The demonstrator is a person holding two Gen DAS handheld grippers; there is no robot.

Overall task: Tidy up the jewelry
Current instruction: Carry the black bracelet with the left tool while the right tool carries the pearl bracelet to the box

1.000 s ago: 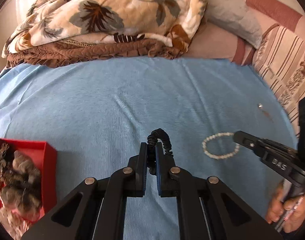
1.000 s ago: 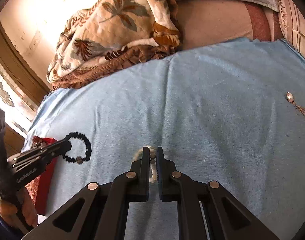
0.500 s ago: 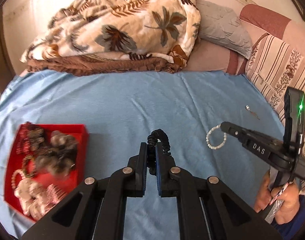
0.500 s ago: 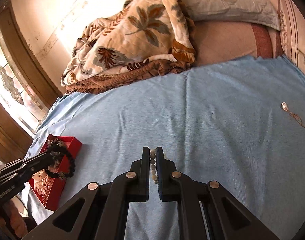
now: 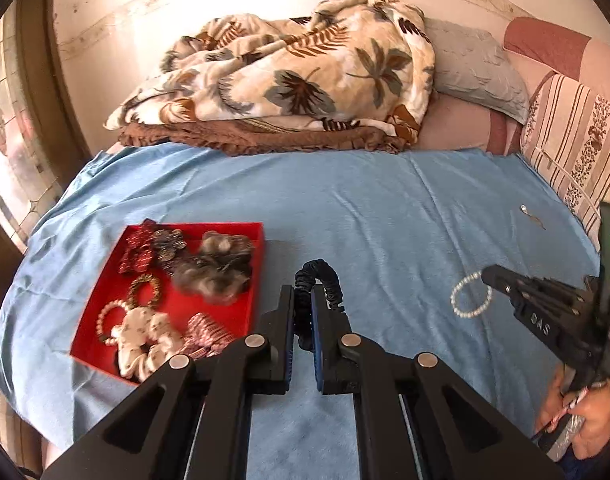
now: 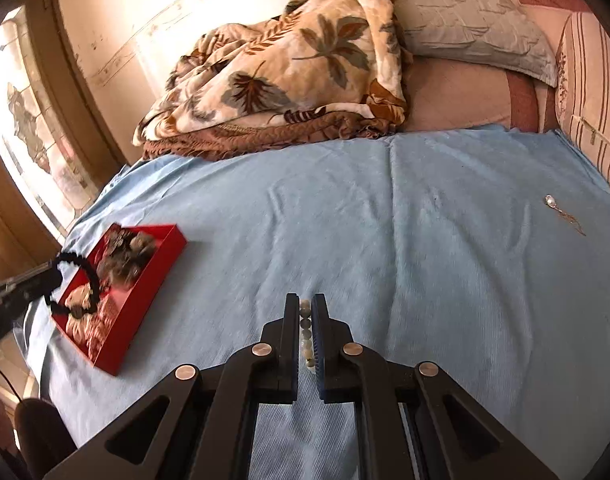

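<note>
My left gripper (image 5: 303, 300) is shut on a black bead bracelet (image 5: 325, 280) and holds it in the air just right of the red tray (image 5: 257, 236); in the right wrist view the bracelet (image 6: 71, 284) hangs over the tray (image 6: 177, 244). My right gripper (image 6: 305, 308) is shut on a white pearl bracelet (image 6: 305, 332), which hangs from its tip in the left wrist view (image 5: 471, 296) above the blue sheet (image 5: 385, 208). A small pendant necklace (image 6: 561, 212) lies on the sheet at the far right.
The tray holds scrunchies, bows and bracelets. A leaf-patterned blanket (image 5: 297, 80) and a grey pillow (image 5: 473, 68) lie at the head of the bed. A striped cushion (image 5: 573, 136) stands at the right. A window is on the left.
Both grippers have lifted their bracelets off the sheet and pulled back. The left one has swung left, so the red tray came fully into view.
</note>
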